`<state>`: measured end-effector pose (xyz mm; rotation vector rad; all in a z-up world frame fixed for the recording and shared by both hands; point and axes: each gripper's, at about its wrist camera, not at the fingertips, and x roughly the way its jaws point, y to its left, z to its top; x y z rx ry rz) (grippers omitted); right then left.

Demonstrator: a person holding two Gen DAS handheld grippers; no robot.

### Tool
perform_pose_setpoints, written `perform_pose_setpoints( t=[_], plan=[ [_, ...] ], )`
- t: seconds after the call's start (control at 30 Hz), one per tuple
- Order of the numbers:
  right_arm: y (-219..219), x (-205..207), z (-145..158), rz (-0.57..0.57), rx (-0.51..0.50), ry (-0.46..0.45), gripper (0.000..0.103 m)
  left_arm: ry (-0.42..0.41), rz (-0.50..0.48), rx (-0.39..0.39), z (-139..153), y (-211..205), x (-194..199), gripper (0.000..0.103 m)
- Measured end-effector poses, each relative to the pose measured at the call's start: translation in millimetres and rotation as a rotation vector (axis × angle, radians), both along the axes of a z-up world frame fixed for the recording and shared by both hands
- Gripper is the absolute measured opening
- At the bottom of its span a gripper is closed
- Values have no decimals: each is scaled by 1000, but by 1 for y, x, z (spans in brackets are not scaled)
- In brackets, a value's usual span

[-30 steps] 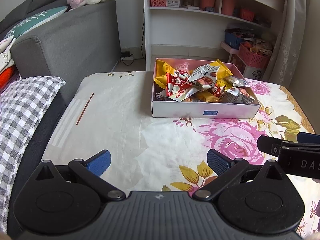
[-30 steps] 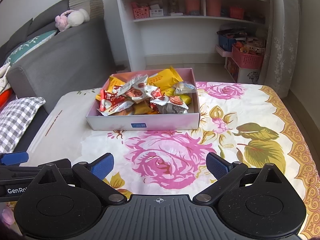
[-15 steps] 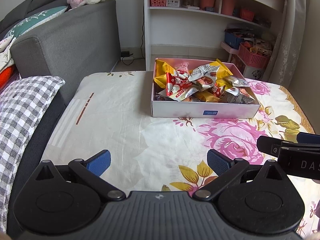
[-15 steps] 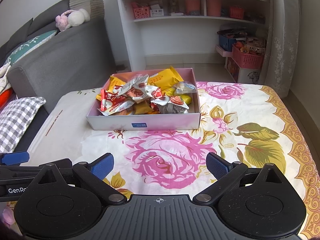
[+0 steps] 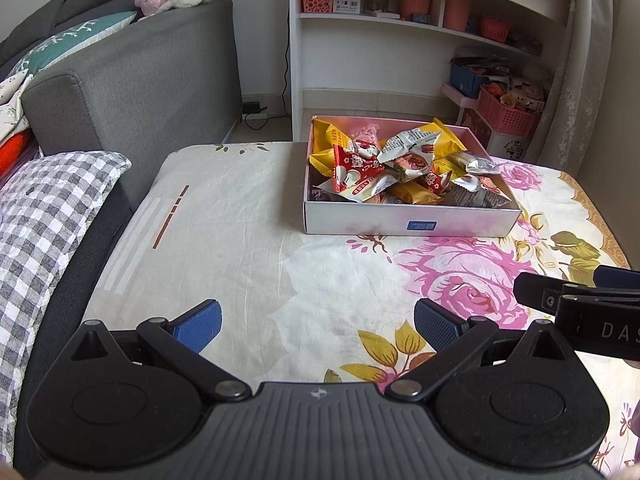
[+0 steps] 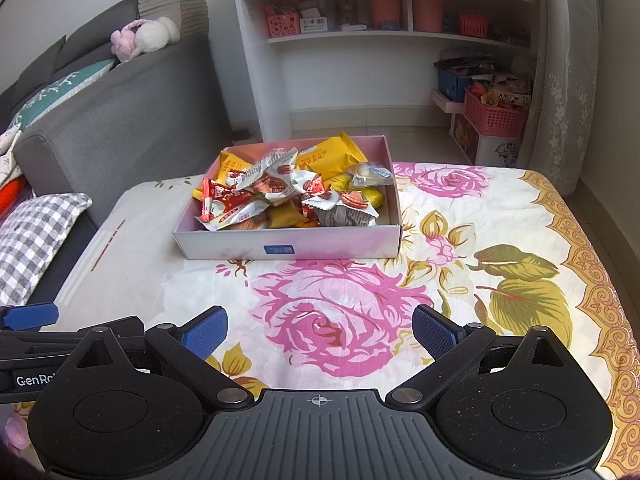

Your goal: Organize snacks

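- Ahead of both sets of jaws, well apart from the fingertips, a shallow pink box (image 5: 412, 224) sits on a floral cloth (image 6: 344, 320) covering the table.
- Left gripper (image 5: 318, 326): jaws spread wide, nothing between the blue pads (image 5: 198, 326). It hangs low over the pale part of the cloth; the box lies ahead and slightly to the right of the jaw centreline.
- Right gripper (image 6: 320, 326): jaws likewise wide apart and empty. It hangs over a large pink rose print; the box lies ahead and slightly to the left of its centreline.
- The two grippers are side by side — each shows at the edge of the other's view, the right one at the right edge of the left wrist view, the left one at the left edge of the right wrist view.
- Box contents: a loose pile of wrapped snacks (image 6: 288, 196) — yellow packets toward the far wall, red-and-white and silver-white wrappers on top and toward the near wall. All snacks in view are inside the box. A small blue label is on the near outer wall.
- Beyond the box, past the far table edge: a white shelf unit (image 5: 420, 40) holding baskets and cups.
- Left of the left jaws: a grey sofa (image 5: 132, 80), with a checked cushion (image 5: 44, 216) just beside the table edge and a plush toy (image 6: 144, 36) on the sofa back.
- Right of the shelf unit: a pink basket (image 6: 496, 114) on the floor and a lace curtain (image 6: 568, 80).
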<state>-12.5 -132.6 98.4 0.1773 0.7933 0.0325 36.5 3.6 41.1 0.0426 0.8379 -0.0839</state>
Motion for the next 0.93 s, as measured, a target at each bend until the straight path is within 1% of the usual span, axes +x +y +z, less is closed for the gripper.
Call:
perform_pose_setpoints(
  t=[0.73,0.93],
  plan=[
    [0,0,0,0,-2,0,100,2,1,0,0,1,0,103],
    [1,0,0,2,-1,-1,100,0,1,13,0,1,-1,103]
  ],
)
